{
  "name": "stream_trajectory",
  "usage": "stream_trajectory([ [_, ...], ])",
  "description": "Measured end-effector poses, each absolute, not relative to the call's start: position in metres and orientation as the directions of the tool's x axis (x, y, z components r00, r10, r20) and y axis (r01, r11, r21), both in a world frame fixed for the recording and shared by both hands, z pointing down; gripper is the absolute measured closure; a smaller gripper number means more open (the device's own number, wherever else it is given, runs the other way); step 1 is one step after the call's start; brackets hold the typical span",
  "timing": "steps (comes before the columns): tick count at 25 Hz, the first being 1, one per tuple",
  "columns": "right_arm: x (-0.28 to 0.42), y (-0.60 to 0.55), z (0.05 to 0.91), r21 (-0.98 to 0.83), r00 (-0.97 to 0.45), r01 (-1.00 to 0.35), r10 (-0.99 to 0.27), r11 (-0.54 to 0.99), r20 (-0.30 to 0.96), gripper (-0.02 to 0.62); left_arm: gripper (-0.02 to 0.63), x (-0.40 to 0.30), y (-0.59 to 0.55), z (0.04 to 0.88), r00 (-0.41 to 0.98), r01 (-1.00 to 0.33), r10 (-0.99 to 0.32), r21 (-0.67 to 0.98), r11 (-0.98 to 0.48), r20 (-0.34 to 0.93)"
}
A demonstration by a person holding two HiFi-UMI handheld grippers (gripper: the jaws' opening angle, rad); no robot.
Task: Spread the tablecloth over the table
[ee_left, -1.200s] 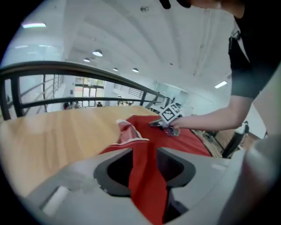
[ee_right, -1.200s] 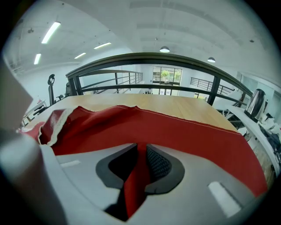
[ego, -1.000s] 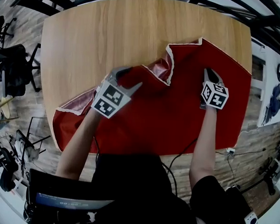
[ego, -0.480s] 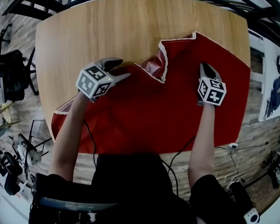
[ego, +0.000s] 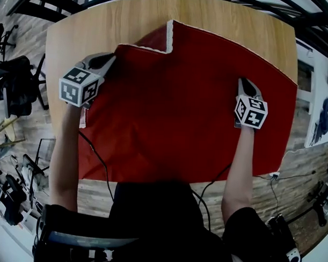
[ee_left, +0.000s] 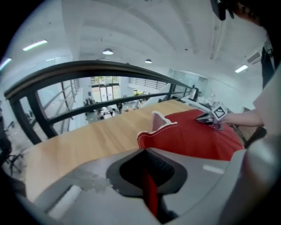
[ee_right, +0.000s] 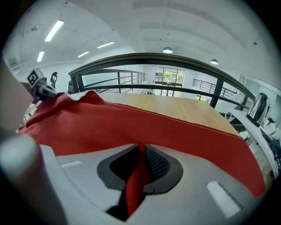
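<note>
The red tablecloth (ego: 181,101) lies over most of the wooden table (ego: 130,19), with one white-hemmed corner (ego: 168,36) still folded over at the far edge. At the cloth's left edge, my left gripper (ego: 104,60) has just been closing and is now shut on red fabric, which shows between its jaws (ee_left: 145,165). My right gripper (ego: 244,85) rests on the cloth's right part. Its jaws have just been closing further and pinch a fold of the tablecloth (ee_right: 141,165). Bare wood remains at the left and far sides.
Black office chairs (ego: 15,85) stand on the floor to the left. A dark railing (ego: 50,0) runs beyond the table's far edge. A white desk (ego: 320,106) is at the right. Black cables (ego: 98,163) hang by the near edge.
My left gripper has moved left and away across the table, gone from open to shut, and the cloth has spread out leftwards with it. The crumpled fold has flattened. The right gripper stayed put.
</note>
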State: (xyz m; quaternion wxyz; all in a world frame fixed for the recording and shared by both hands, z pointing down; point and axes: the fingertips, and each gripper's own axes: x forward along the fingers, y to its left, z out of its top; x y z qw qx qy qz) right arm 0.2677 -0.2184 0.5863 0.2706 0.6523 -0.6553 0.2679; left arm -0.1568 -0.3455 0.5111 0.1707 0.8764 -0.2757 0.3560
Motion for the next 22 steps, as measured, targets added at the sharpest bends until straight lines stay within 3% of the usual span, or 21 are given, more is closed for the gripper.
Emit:
stream_trajectory([
  [6, 0.266, -0.222, 0.587, -0.002, -0.002, -1.0, -0.705, 0.001, 0.709, 0.565, 0.597, -0.283, -0.448, 0.494, 0.349, -0.802, -0.608, -0.108, -0.588, 0.713],
  [11, 0.261, -0.229, 0.587, 0.006, 0.005, -1.0, -0.706, -0.001, 0.708, 0.566, 0.593, -0.32, -0.492, 0.519, 0.247, -0.798, -0.666, -0.242, -0.551, 0.704],
  [13, 0.26, -0.232, 0.587, 0.009, -0.001, -1.0, -0.707, 0.01, 0.708, 0.566, 0.542, -0.317, -0.51, 0.528, 0.205, -0.784, -0.703, -0.315, -0.535, 0.681],
  [15, 0.259, -0.239, 0.587, -0.005, -0.016, -1.0, -0.707, 0.019, 0.707, 0.564, 0.444, -0.318, -0.527, 0.521, 0.173, -0.8, -0.747, -0.351, -0.487, 0.641],
  [17, 0.259, -0.249, 0.587, -0.016, -0.024, -1.0, -0.708, 0.018, 0.706, 0.56, 0.336, -0.317, -0.53, 0.497, 0.185, -0.837, -0.796, -0.332, -0.435, 0.577],
  [19, 0.26, -0.258, 0.587, -0.003, -0.016, -1.0, -0.708, 0.02, 0.706, 0.563, 0.313, -0.31, -0.512, 0.475, 0.233, -0.852, -0.818, -0.296, -0.432, 0.525],
  [21, 0.259, -0.265, 0.587, 0.019, -0.007, -0.999, -0.711, 0.029, 0.703, 0.569, 0.323, -0.285, -0.472, 0.474, 0.351, -0.833, -0.763, -0.192, -0.519, 0.542],
  [22, 0.258, -0.268, 0.586, 0.025, -0.007, -0.999, -0.712, 0.034, 0.702, 0.569, 0.42, -0.266, -0.448, 0.484, 0.424, -0.804, -0.704, -0.122, -0.582, 0.57],
])
